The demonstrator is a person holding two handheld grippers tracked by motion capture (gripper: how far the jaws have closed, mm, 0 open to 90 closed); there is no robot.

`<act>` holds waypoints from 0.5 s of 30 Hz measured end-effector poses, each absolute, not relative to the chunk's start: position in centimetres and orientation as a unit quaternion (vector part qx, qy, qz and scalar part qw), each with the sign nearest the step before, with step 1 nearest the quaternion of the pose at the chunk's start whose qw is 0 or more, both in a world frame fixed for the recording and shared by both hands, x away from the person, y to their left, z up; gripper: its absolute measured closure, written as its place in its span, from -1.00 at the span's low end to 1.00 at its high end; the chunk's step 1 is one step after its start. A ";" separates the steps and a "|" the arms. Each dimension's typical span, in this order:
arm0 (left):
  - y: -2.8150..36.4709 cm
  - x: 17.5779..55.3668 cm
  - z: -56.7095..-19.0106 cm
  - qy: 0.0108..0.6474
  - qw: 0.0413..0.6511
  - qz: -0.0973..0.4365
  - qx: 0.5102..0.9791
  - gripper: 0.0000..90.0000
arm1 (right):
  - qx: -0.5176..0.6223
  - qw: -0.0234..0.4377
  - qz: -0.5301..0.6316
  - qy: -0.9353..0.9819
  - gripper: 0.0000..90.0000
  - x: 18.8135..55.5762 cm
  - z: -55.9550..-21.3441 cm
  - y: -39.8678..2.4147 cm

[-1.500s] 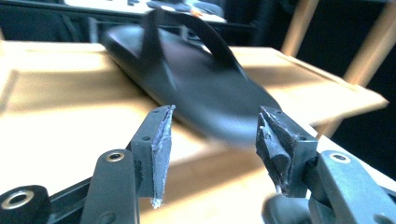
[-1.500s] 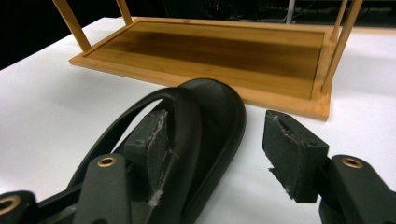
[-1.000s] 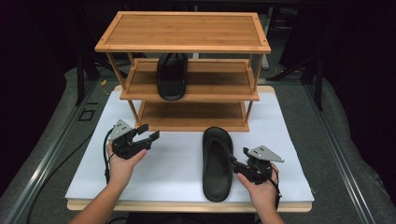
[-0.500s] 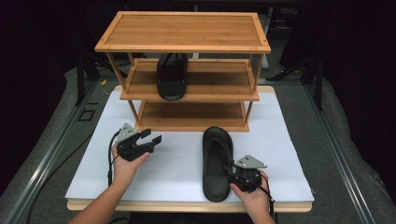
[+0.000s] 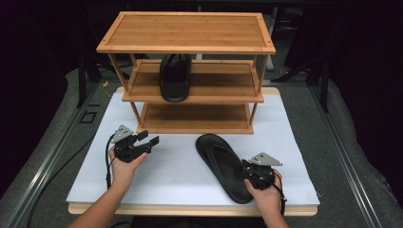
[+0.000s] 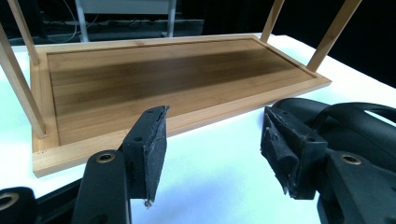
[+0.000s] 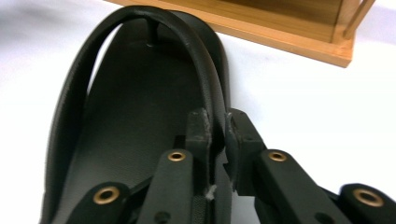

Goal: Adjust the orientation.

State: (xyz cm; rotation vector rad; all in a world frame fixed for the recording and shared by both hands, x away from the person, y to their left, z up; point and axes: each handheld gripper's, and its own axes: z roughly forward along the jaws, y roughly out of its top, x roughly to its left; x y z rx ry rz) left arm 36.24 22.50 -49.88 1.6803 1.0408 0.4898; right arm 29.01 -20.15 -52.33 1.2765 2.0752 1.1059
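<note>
Pinching the sandal (image 7: 140, 107) strap, right tongs (image 7: 218, 126) just closed; left tongs (image 6: 215, 149) apart, beside it.

A white sheet (image 5: 180, 171) covers a pale wooden board (image 5: 190, 210) that serves as the bench top, its front edge showing along the near side. The board lies on a grey padded surface (image 5: 351, 161) that spreads out to both sides, crossed by metal rails (image 5: 45, 166) running away from the viewer on the left and right. A thin dark cable (image 5: 62, 166) trails over the grey padding at the left. Behind the bench the room is dark, almost black, with faint dark stand legs (image 5: 304, 71) barely visible. Light falls from above, brightest on the white sheet.
</note>
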 end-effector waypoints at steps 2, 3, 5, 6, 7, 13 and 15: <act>22.5 36.3 -49.9 0.436 0.529 0.204 0.699 -0.09 | 0.464 0.229 0.410 0.752 0.73 28.8 -52.4 -20.3; 22.5 36.3 -49.9 0.437 0.528 0.206 0.698 -0.09 | 0.463 0.228 0.411 0.751 0.71 28.7 -52.4 -20.3; 22.5 36.4 -49.9 0.439 0.527 0.206 0.698 -0.09 | 0.467 0.228 0.407 0.751 0.65 28.2 -52.4 -20.5; 22.5 36.4 -49.9 0.438 0.527 0.204 0.699 -0.10 | 0.468 0.224 0.407 0.752 0.64 28.1 -52.4 -20.6; 22.5 36.4 -50.0 0.440 0.525 0.204 0.699 -0.10 | 0.472 0.218 0.404 0.753 0.64 28.0 -52.5 -20.7; 22.5 36.4 -50.0 0.439 0.527 0.202 0.700 -0.11 | 0.484 0.204 0.403 0.750 0.71 28.2 -52.8 -21.1; 22.5 36.4 -50.0 0.439 0.525 0.201 0.701 -0.11 | 0.483 0.199 0.398 0.754 0.72 28.2 -52.8 -21.1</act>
